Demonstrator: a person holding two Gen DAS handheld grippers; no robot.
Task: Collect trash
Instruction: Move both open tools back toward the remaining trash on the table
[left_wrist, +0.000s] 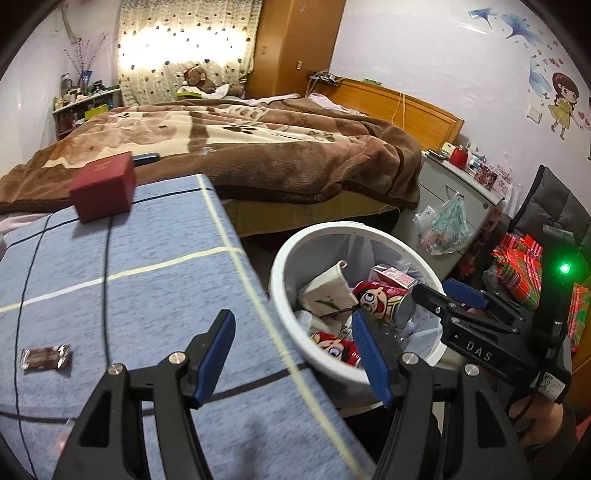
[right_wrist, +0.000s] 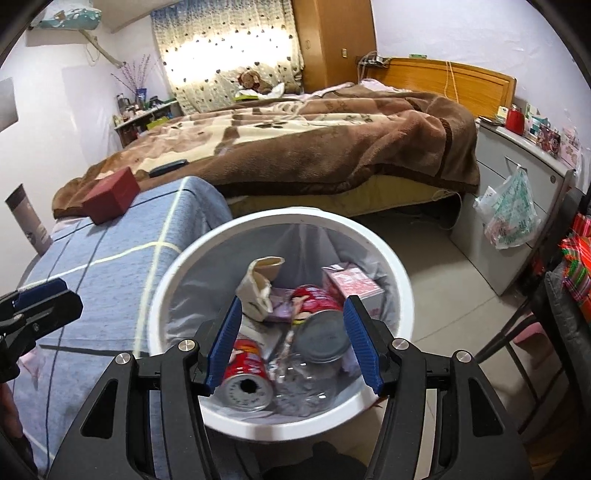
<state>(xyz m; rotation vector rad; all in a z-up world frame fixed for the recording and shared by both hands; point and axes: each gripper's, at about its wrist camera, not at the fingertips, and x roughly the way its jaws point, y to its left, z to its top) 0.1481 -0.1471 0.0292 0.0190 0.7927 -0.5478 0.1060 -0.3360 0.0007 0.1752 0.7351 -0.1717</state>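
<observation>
**A:** Why is the white bin (right_wrist: 391, 258) parked right against the corner of the desk (left_wrist: 155, 236)?

**B:** I'd say so rubbish can go from the blue checked cloth straight over the rim with a short reach. The bin already holds a good load: a crumpled paper cup (right_wrist: 260, 284), a pink carton (right_wrist: 351, 286), two red cartoon-print cans (right_wrist: 247, 373) and a clear plastic bottle (right_wrist: 306, 380).

**A:** And the right gripper (right_wrist: 295, 343), why does it hang over the bin's mouth?

**B:** It reads like a drop position. Its fingers are spread wide with nothing between them, pointing down at the cans.

**A:** The left gripper (left_wrist: 291, 354)?

**B:** Over the desk's near edge, fingers wide apart and empty as well, one tip showing against the bin's rim.

**A:** What is left to collect?

**B:** A small wrapper (left_wrist: 46, 357) lies flat on the cloth, well to the left of the left gripper. It's brown in the middle with silvery crimped ends, probably a sweet or chocolate wrapper, though the fisheye edge makes it hard to say whether it's empty. The red box (left_wrist: 103, 188) at the desk's far end looks intact, so perhaps not rubbish.
</observation>
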